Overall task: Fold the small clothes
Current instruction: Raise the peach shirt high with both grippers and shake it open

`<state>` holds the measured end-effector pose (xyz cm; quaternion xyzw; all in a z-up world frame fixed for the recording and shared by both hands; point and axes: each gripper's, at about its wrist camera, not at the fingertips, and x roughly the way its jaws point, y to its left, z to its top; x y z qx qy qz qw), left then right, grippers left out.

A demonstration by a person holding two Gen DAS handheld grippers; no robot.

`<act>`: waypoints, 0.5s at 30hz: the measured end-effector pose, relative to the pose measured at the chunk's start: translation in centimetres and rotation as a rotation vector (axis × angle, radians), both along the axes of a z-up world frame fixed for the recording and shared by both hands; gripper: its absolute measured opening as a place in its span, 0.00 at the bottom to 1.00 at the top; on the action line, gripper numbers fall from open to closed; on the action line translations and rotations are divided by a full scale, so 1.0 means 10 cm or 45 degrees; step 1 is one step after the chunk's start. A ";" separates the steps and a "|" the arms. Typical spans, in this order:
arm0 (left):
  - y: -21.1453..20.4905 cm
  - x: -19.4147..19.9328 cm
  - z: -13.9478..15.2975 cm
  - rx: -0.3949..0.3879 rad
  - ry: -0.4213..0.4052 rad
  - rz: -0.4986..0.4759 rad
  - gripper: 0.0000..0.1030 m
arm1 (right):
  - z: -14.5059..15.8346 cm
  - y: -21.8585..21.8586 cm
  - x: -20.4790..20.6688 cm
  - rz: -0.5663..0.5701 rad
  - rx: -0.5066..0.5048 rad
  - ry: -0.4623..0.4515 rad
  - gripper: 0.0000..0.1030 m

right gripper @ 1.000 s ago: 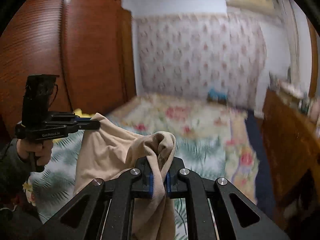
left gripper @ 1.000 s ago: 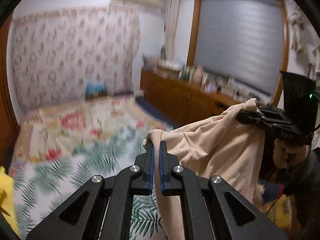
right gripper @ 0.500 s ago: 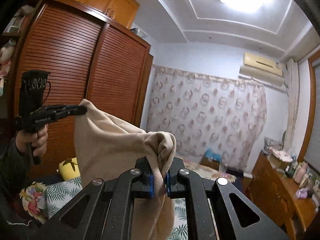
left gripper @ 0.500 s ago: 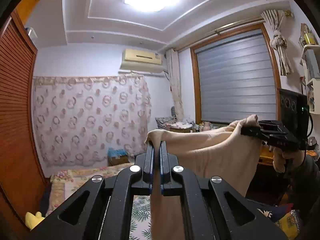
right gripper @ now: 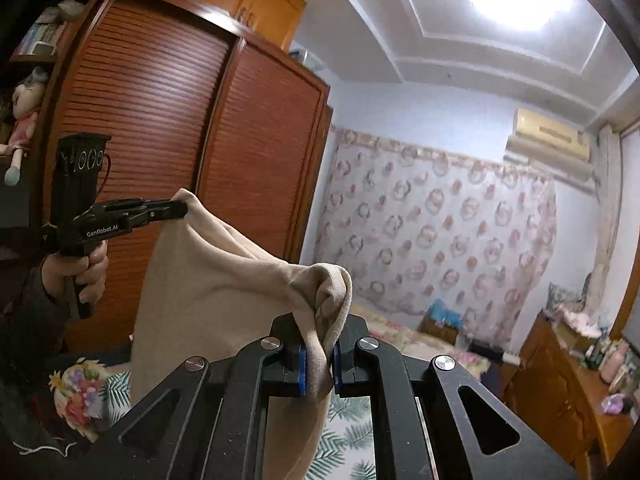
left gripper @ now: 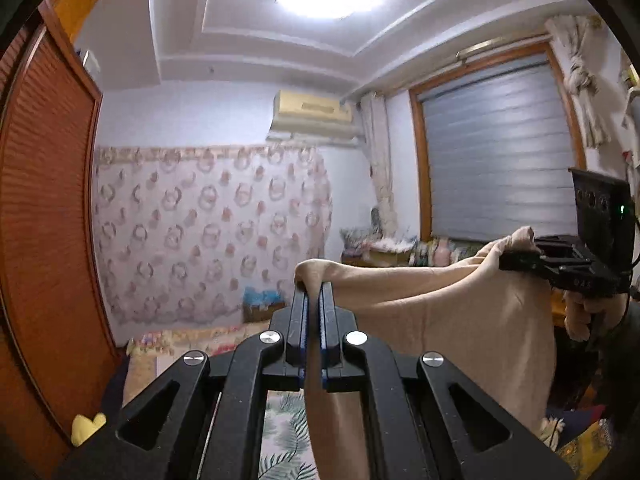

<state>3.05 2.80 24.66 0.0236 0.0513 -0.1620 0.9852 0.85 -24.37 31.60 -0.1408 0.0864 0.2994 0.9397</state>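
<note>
Holding a beige garment aloft by two top corners, left gripper at lower centre of its view, jaws clamped on one corner, right gripper likewise pinching a bunched corner. Cloth stretched between, hanging free above the leaf-print bed at lower frame. Judged: spreading step before the first fold; next, lowering flat onto the bed, keeping tension even. Farther back, a blue box by the patterned curtain, contents unclear.

The beige cotton garment hangs between the black two-finger left gripper and black two-finger right gripper, above the leaf-print bedspread; the louvred wooden wardrobe stands behind at left.
</note>
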 end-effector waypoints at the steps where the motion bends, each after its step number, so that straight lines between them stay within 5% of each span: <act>1: 0.01 0.14 -0.11 0.007 0.036 0.007 0.05 | -0.08 0.03 0.14 -0.006 -0.020 0.031 0.08; 9: 0.05 1.75 -1.72 0.058 0.468 0.099 0.05 | -1.60 0.11 1.82 -0.087 -0.120 0.461 0.08; 15: -0.08 2.37 -2.29 0.094 0.609 0.133 0.05 | -2.22 0.15 2.63 -0.182 -0.164 0.624 0.08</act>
